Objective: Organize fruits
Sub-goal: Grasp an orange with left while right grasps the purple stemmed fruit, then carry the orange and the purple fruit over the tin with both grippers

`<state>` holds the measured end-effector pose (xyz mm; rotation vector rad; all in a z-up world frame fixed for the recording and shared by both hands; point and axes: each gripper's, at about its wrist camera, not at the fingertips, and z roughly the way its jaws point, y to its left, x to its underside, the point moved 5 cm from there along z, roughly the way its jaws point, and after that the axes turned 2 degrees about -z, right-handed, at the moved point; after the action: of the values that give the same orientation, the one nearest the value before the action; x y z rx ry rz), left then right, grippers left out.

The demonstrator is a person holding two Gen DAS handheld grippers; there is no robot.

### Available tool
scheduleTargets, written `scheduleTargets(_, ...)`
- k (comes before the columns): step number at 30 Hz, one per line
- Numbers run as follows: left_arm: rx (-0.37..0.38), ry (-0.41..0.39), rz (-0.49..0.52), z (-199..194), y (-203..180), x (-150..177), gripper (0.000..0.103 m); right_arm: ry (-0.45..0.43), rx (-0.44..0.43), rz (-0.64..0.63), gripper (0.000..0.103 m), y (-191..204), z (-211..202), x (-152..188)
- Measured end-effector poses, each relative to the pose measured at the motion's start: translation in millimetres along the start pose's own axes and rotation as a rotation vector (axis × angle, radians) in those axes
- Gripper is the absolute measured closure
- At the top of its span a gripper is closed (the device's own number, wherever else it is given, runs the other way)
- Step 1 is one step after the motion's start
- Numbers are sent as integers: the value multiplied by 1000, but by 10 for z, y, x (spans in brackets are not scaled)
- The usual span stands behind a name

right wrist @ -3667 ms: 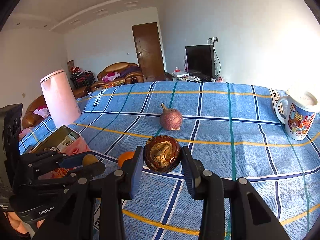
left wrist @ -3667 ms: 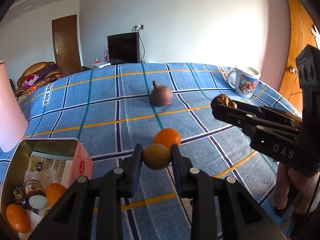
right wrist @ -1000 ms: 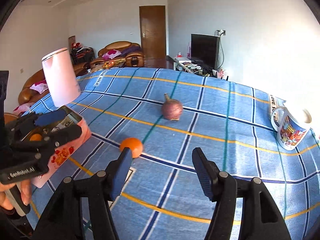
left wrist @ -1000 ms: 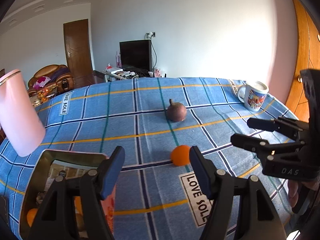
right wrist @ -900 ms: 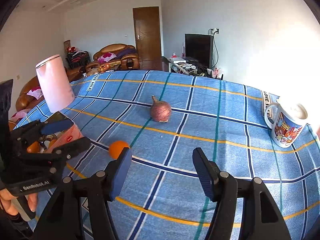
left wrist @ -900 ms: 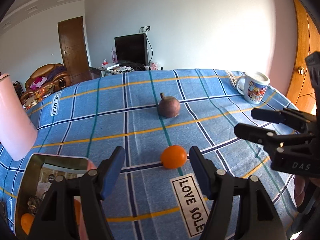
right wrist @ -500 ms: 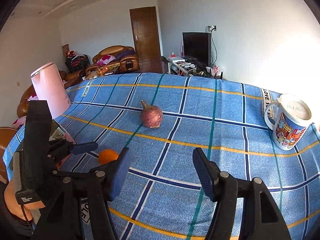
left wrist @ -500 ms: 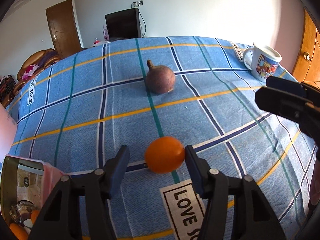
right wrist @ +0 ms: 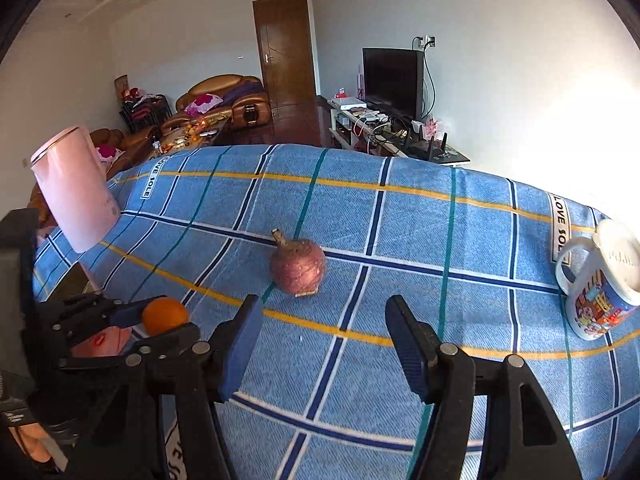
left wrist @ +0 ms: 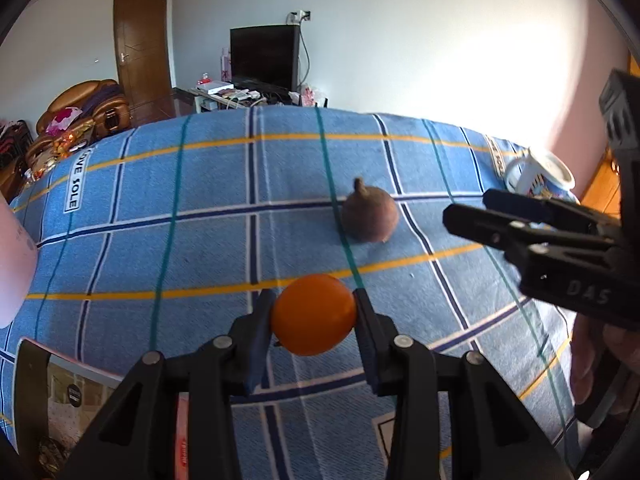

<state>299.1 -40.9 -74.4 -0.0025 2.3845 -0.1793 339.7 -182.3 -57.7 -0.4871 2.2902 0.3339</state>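
Observation:
My left gripper [left wrist: 314, 316] is shut on an orange [left wrist: 313, 313] and holds it above the blue checked tablecloth [left wrist: 208, 240]. The orange also shows in the right wrist view [right wrist: 165, 315], between the left gripper's fingers. A purple-brown round fruit with a stem [right wrist: 297, 266] lies on the cloth ahead; it shows in the left wrist view too [left wrist: 370, 215]. My right gripper [right wrist: 322, 332] is open and empty, a little short of that fruit. The open tin box [left wrist: 38, 408] with fruit inside is at the lower left.
A pink cylinder container [right wrist: 76, 188] stands at the left of the table. A white printed mug [right wrist: 600, 280] stands at the right edge. The right gripper's body [left wrist: 560, 252] fills the right of the left wrist view.
My left gripper closed on the orange and lifted it off the cloth. My right gripper stayed open and came nearer to the purple-brown fruit.

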Motion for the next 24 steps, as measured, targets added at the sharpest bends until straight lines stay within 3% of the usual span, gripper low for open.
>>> scheduleTargets(5,-8,-22,-80,30,283,-231,63,26,5,20,38,108,461,-152)
scheduleTargets(13,10,-20,-105,111,430,-363,63,122,26,27,39,163,992,-199)
scheduleTargets(14,15,-23,-100,91,431,-349,63,136,16,38,50,156,1038,-176)
scheduleTargets(19,29,-52,-106,-112,483,-291,63,108,-16,56,51,197,930,-132)
scheduleTargets(24,22,-97,-91,-404,531,-212,63,25,-39,34,51,371,536,-147)
